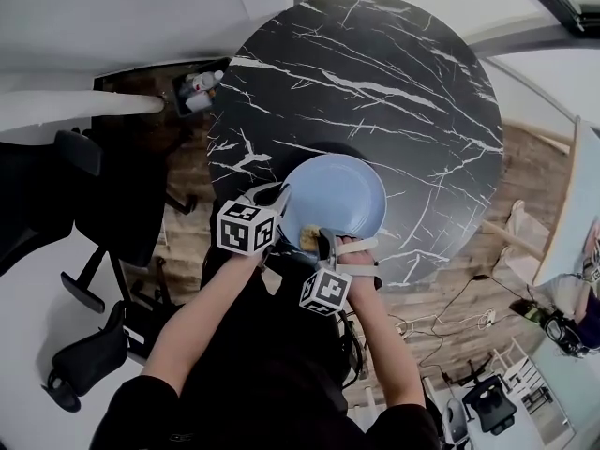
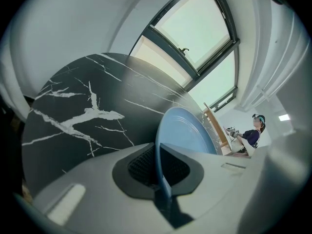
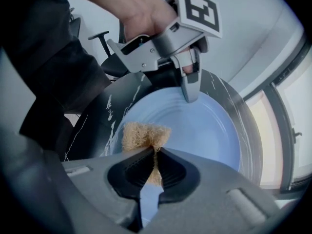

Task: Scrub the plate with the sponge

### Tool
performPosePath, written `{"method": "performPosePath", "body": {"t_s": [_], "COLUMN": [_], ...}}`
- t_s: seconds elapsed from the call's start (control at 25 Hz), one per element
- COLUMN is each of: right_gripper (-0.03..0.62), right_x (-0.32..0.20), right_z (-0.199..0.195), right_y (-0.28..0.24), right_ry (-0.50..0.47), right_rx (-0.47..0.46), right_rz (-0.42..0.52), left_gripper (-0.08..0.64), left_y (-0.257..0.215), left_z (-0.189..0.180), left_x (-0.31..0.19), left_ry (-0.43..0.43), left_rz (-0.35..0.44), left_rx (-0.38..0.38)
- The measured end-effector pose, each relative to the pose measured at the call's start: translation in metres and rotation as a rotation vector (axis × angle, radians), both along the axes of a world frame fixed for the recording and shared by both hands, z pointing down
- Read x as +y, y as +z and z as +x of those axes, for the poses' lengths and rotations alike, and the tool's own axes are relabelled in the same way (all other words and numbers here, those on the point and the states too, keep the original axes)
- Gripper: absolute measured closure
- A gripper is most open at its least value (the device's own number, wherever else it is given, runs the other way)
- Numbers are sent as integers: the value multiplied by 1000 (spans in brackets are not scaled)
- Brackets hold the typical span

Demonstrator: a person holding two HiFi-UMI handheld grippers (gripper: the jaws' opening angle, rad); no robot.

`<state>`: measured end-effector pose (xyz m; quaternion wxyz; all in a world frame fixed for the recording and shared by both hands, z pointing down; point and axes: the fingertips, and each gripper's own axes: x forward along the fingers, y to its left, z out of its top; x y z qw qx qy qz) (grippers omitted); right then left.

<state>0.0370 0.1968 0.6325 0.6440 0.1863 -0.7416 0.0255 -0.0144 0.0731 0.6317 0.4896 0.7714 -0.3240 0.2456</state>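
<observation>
**1. Surroundings (head view).** Dark office chairs (image 1: 70, 172) stand on the floor off the 9 o'clock side of the counter (image 1: 375, 82). A dark bin (image 1: 192, 92) holding bottles sits at its 10 o'clock edge. The counter is round and black, with white marble veins.

**2. Left gripper.** The left gripper (image 1: 281, 198) reaches in from the person's side. Its fingers (image 2: 141, 162) are drawn narrow onto the rim of the plate (image 1: 342, 190), at the plate's 9 o'clock. In the left gripper view the rim runs edge-on between the two pads, and both pads bear on it.

**3. Plate.** The plate is light blue and round. It is located at the counter's 6 o'clock edge (the edge nearest the person).

**4. Sponge.** The sponge (image 1: 307, 239) is tan and coarse. It lies against the plate's face near 7 o'clock, just inside the rim.

**5. Right gripper.** The right gripper (image 1: 323, 244) points steeply down over the plate's 6 to 7 o'clock sector. Its fingers (image 3: 129, 172) are closed on the sponge. The sponge is pinched thin between the pads and spreads out beyond the fingertips onto the plate.

**6. Background (left gripper view).** A large window (image 2: 195, 28) fills the 1 o'clock area. A seated person (image 2: 254, 134) is visible at 3 o'clock, well apart from the counter.
</observation>
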Motion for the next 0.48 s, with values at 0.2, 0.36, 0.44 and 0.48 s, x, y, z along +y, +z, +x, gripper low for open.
{"method": "performPosePath", "body": {"t_s": [0.2, 0.36, 0.44, 0.48], "right_gripper": [568, 568, 568, 568], "right_x": [-4, -23, -36, -43], "right_z": [7, 18, 23, 25], "right_y": [1, -1, -1, -1], "right_ry": [27, 77, 81, 82], "right_rx": [-10, -25, -21, -14], "right_rz": [-2, -5, 8, 17], "left_gripper": [546, 546, 546, 546], "left_y": [1, 0, 0, 0], "left_z": [0, 0, -1, -1], "left_x": [2, 5, 4, 3], "left_ry": [15, 19, 25, 31], "left_rz": [0, 0, 3, 5], "left_rx": [0, -10, -12, -13]}}
